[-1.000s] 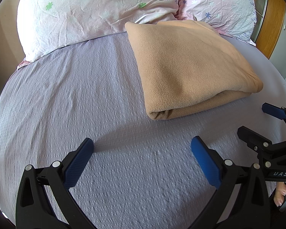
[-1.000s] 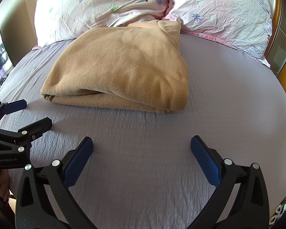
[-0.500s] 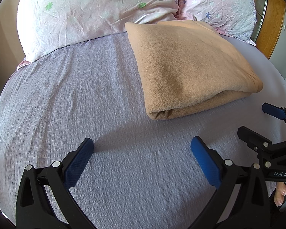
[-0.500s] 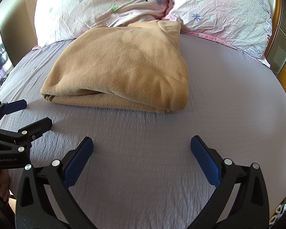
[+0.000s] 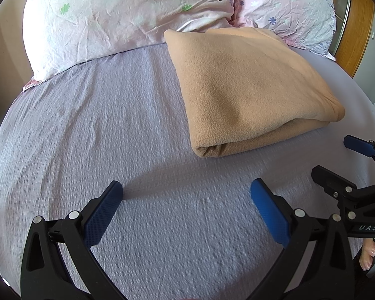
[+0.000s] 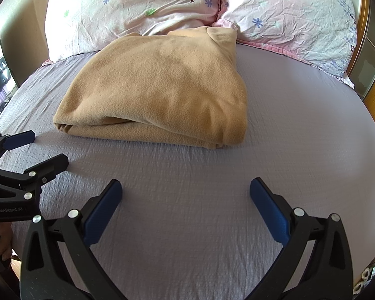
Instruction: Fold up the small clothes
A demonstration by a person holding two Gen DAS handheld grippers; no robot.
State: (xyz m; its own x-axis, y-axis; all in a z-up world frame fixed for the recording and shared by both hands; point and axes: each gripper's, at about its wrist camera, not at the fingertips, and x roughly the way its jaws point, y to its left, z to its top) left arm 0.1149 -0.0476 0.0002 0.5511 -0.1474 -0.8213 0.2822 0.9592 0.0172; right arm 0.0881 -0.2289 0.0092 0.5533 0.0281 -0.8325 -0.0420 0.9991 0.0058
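Observation:
A tan fleece garment [image 5: 247, 90] lies folded in a thick rectangle on the lilac bed sheet [image 5: 100, 130], its far end against the pillows. It also shows in the right wrist view [image 6: 157, 92]. My left gripper [image 5: 186, 187] is open and empty above bare sheet, short of the fleece's near left corner. My right gripper [image 6: 186, 187] is open and empty above the sheet in front of the fleece. Each gripper shows in the other's view: the right one at the right edge [image 5: 337, 157], the left one at the left edge [image 6: 42, 147].
Two flowered pink-white pillows [image 5: 127, 12] [image 6: 295, 17] lie at the head of the bed. A wooden frame [image 5: 355, 25] stands at the far right. Bare sheet [image 6: 312, 125] lies to the fleece's right.

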